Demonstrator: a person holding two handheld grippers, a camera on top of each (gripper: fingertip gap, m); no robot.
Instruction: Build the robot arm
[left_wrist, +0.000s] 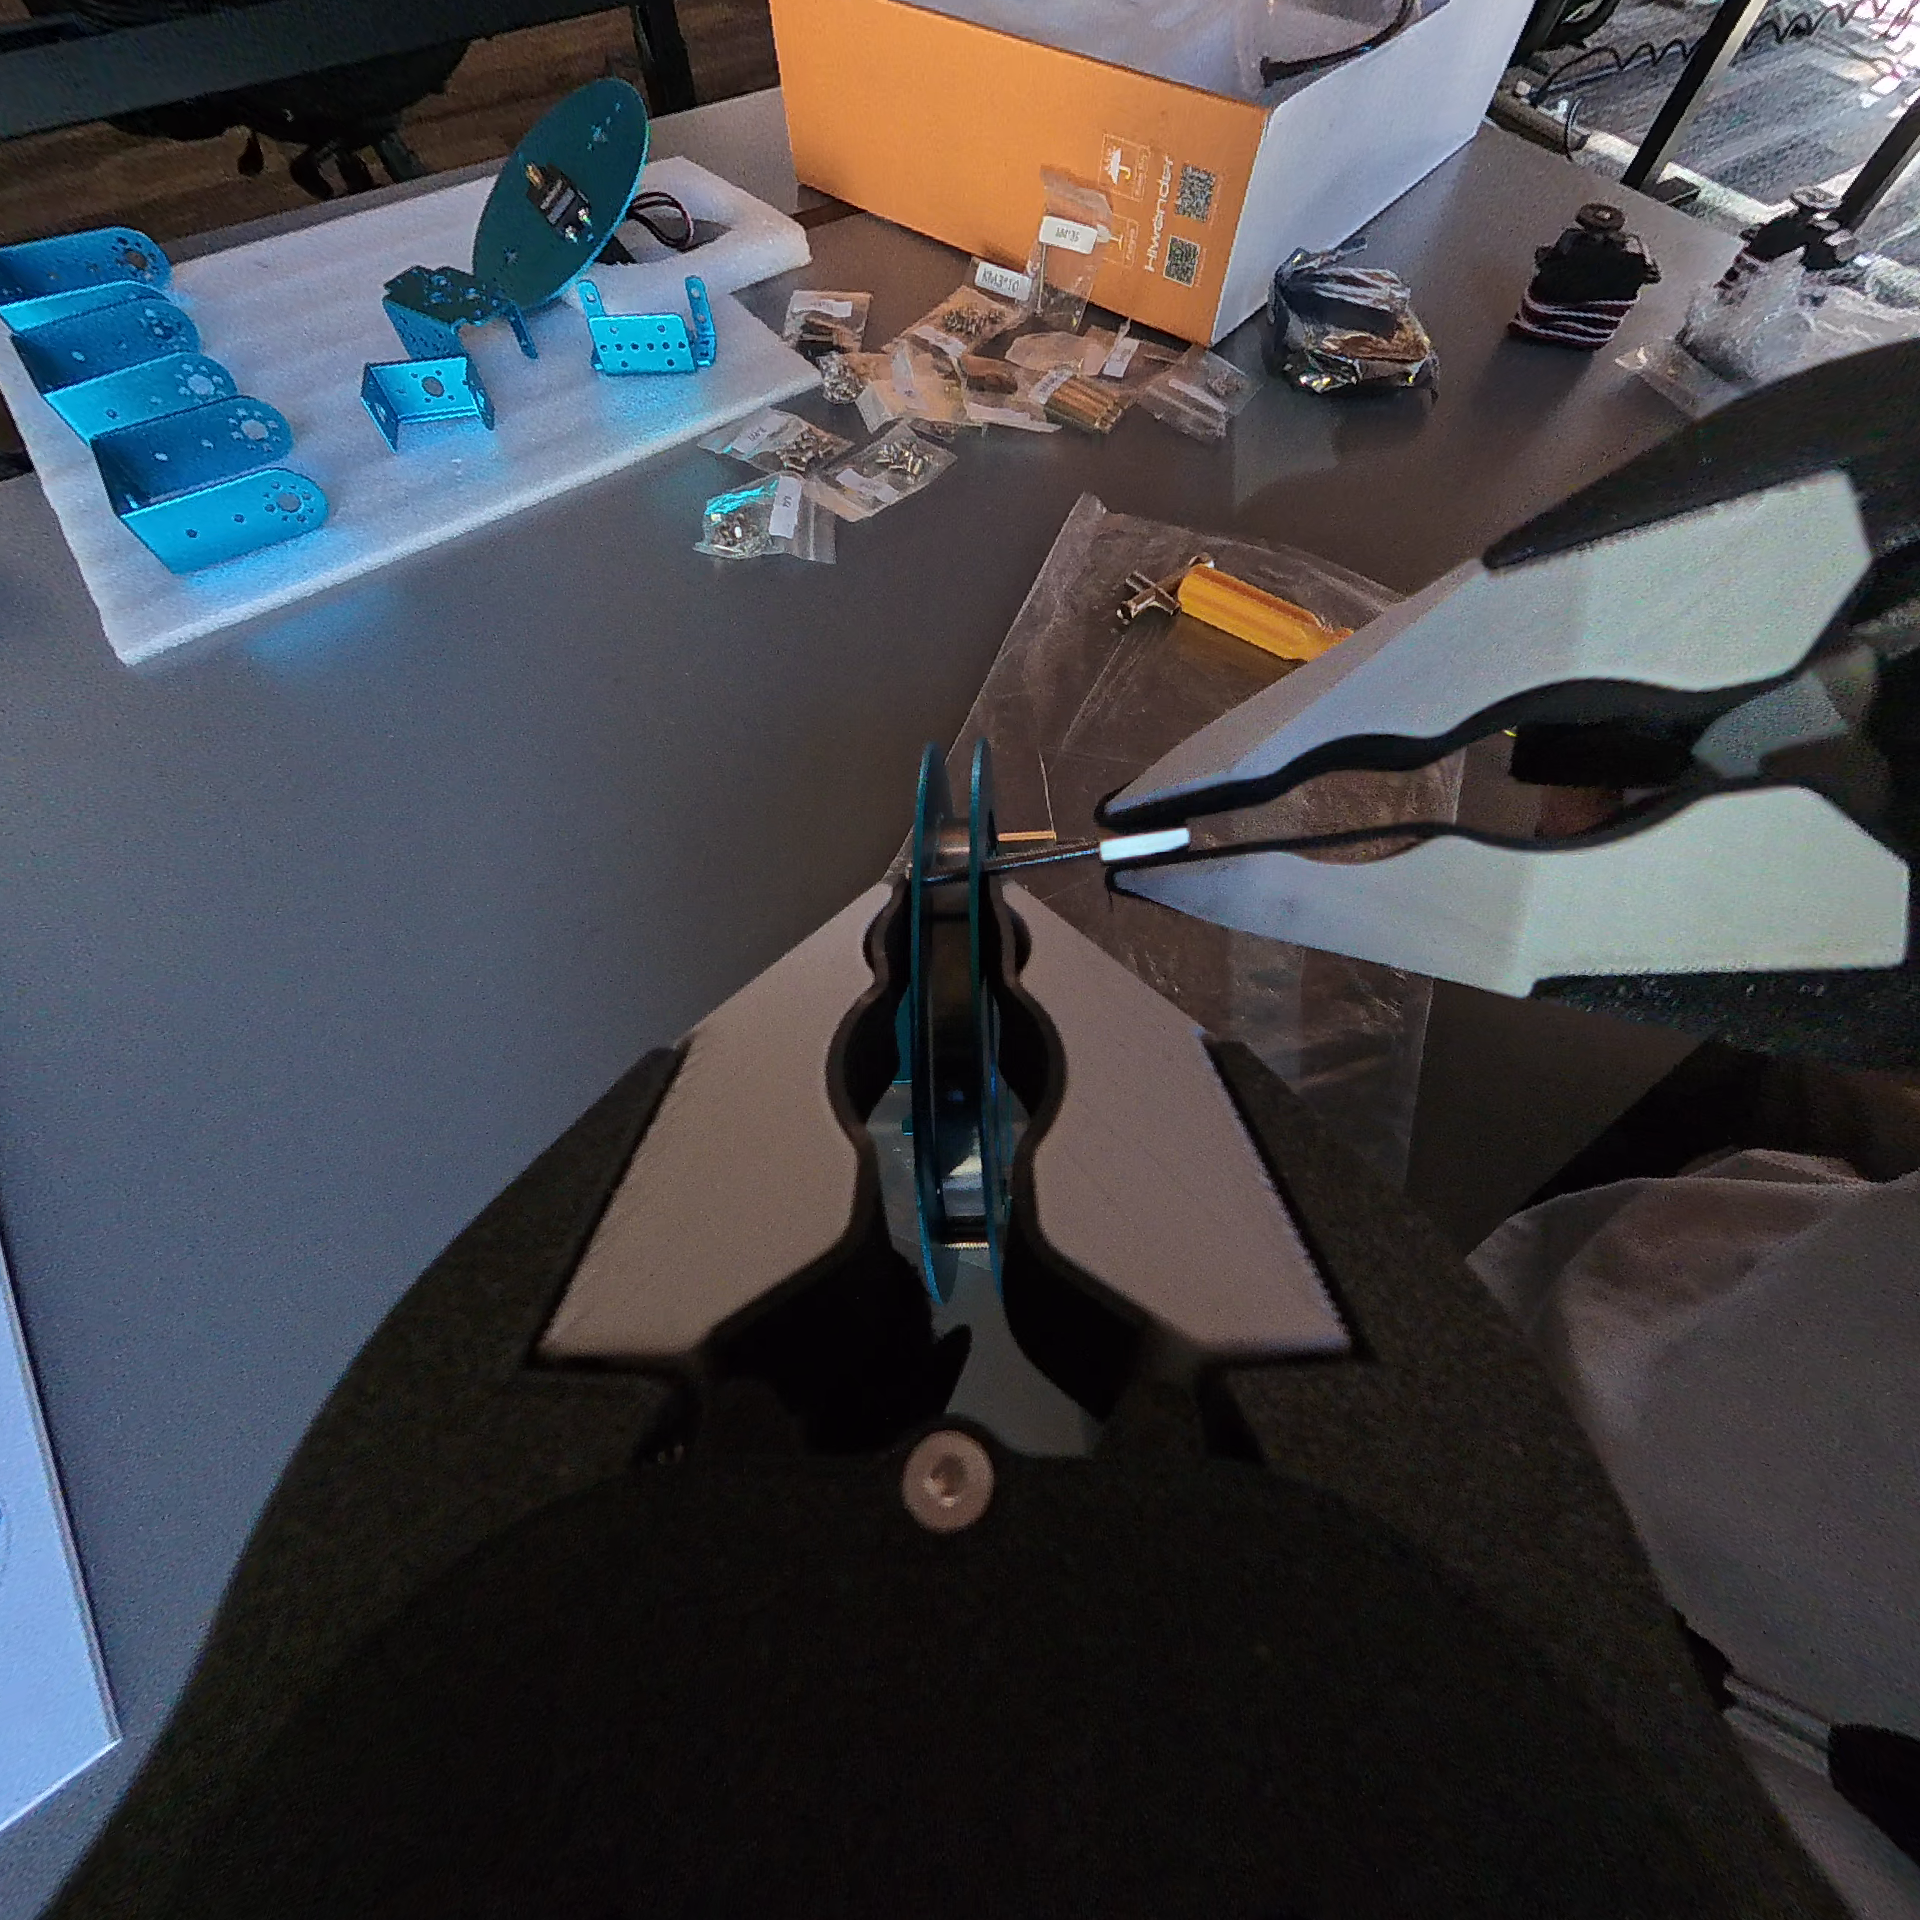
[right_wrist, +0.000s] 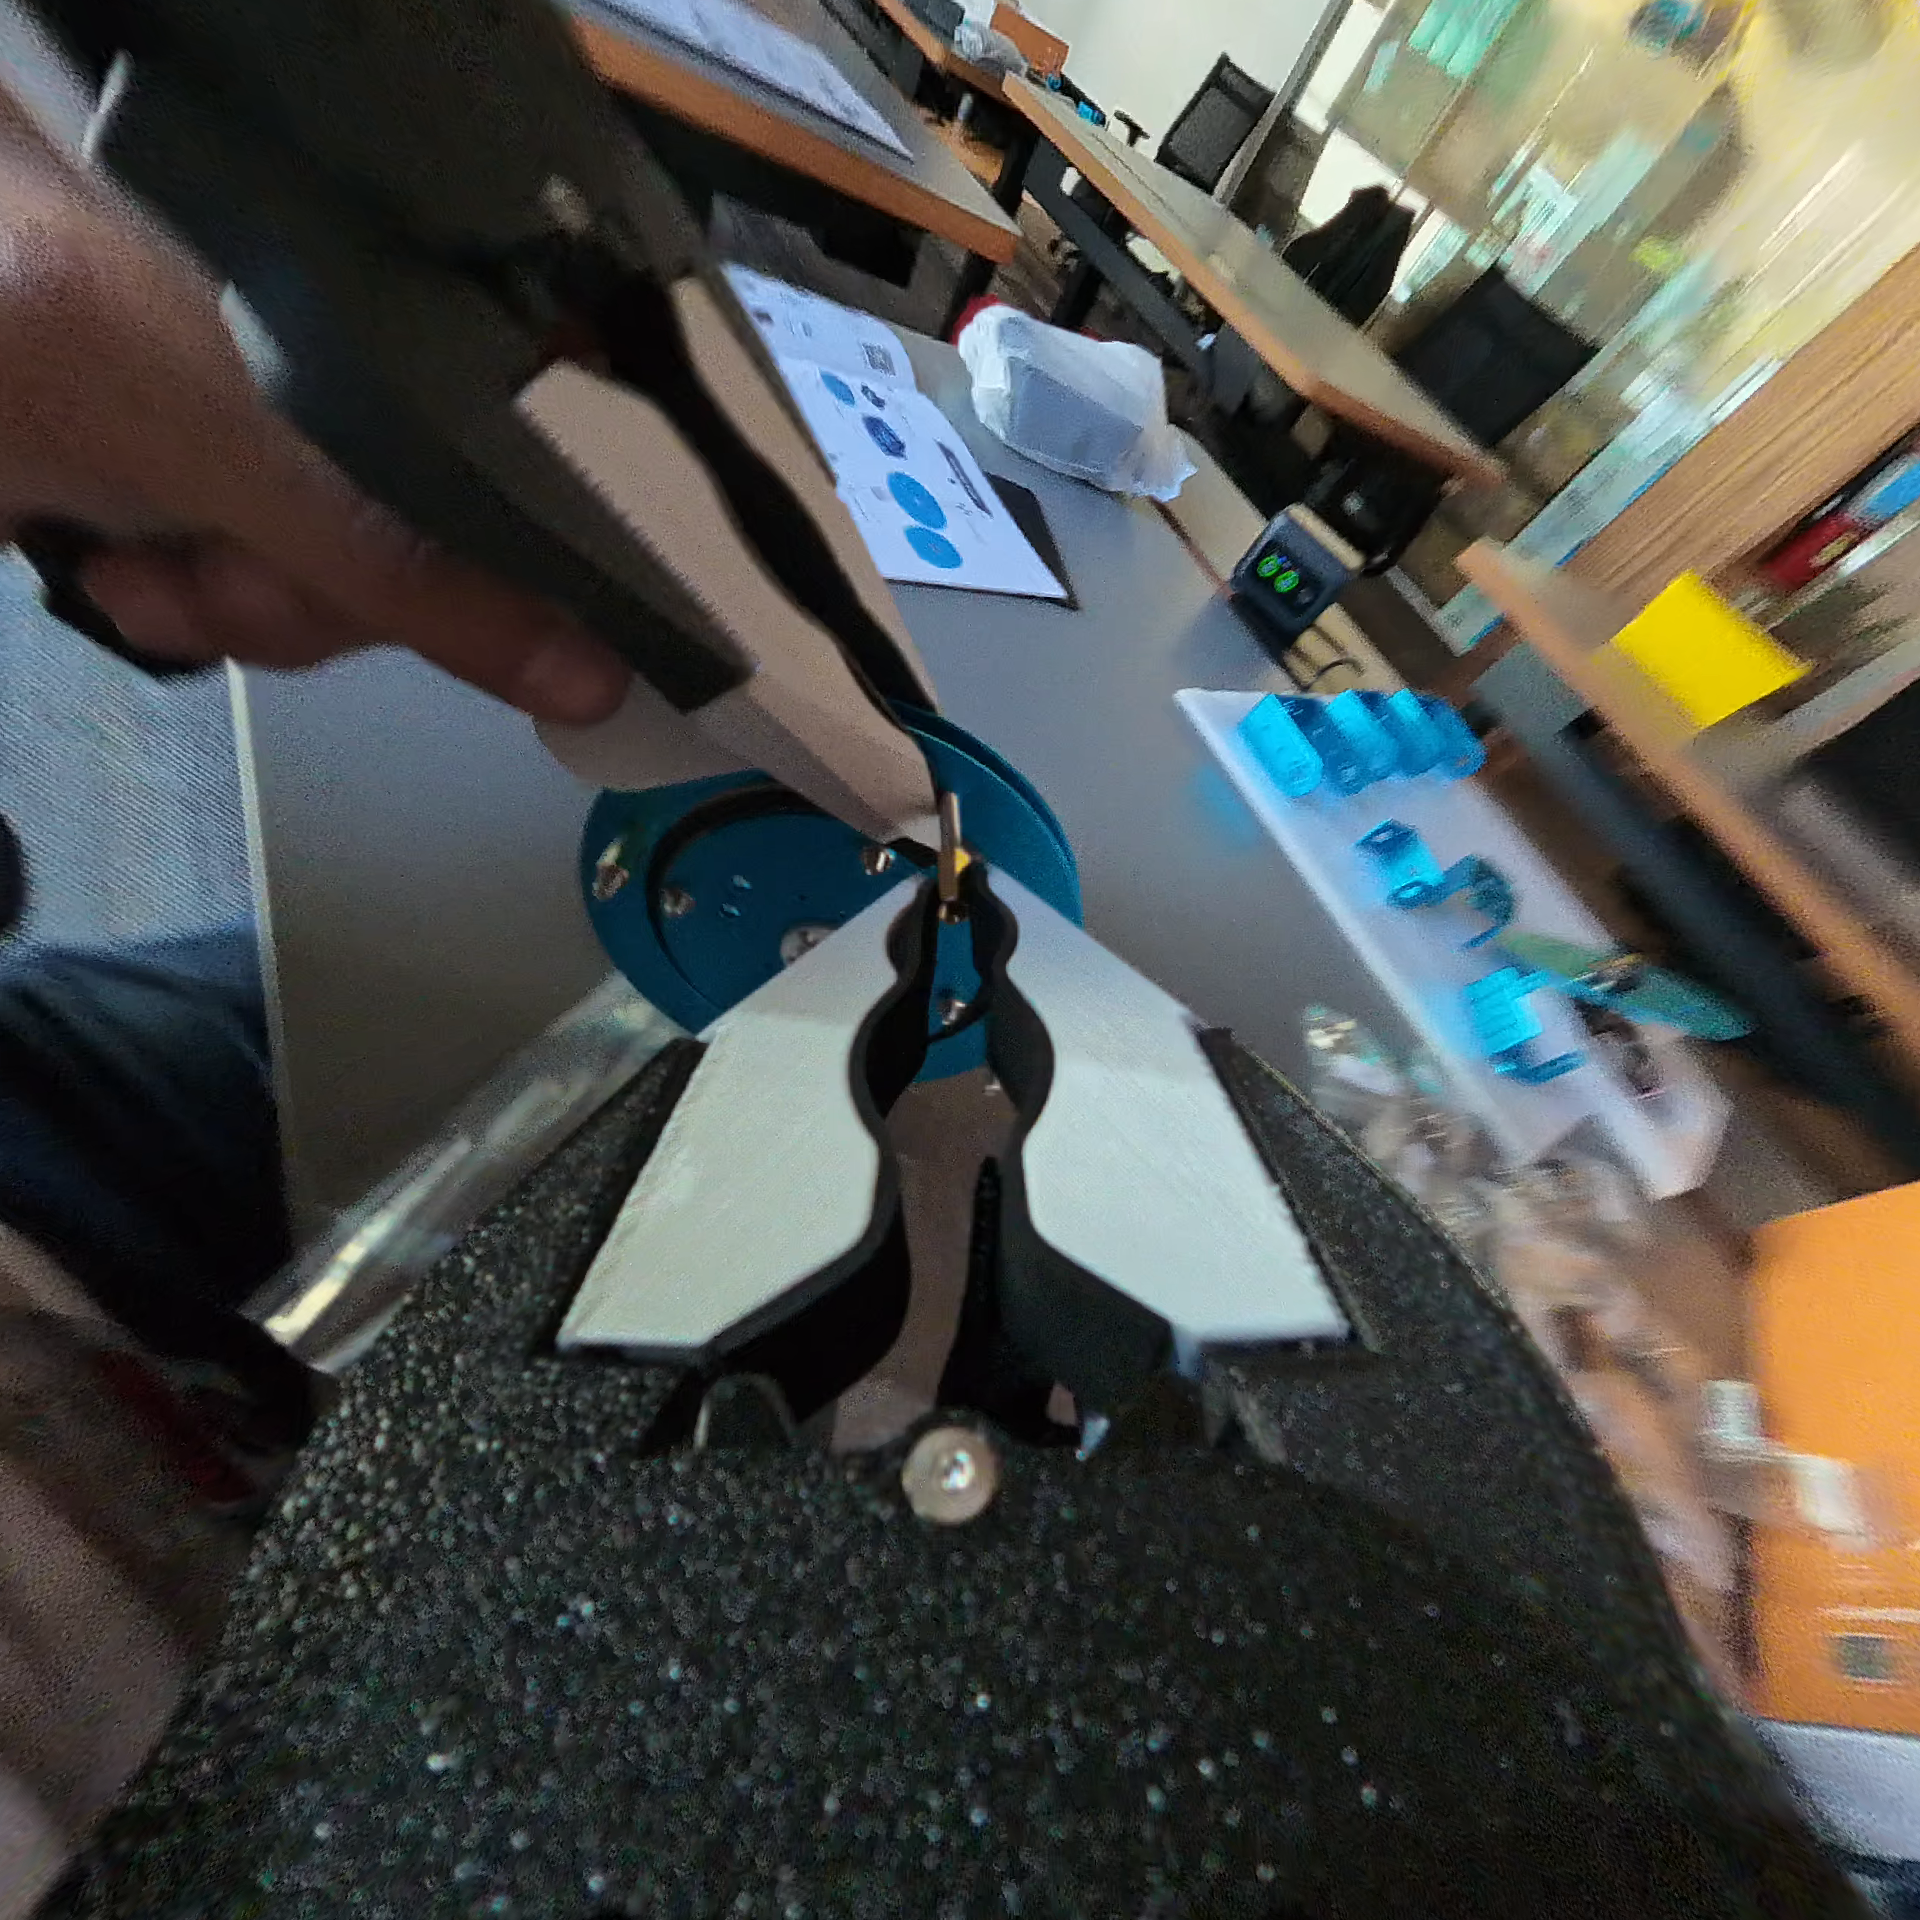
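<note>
Left wrist view: left tool (left_wrist: 951, 883) clamps the blue disc pair (left_wrist: 954, 831) upright while right tool (left_wrist: 1110, 844) pinches a thin driver (left_wrist: 1141, 844), best kept square.

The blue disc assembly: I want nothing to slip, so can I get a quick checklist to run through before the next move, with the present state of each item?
1. Left gripper shut on the blue disc assembly: ok, the paired discs stand edge-on between its fingers.
2. Right gripper shut on the thin driver: ok.
3. Driver shaft reaches the assembly: ok, it runs across to the discs.
4. Tip seated in a screw: cannot tell, the discs hide it.
5. Brass standoff between the discs: ok, it shows at the fingertips.
6. Right wrist view sharp: not ok, its background is blurred.
</note>
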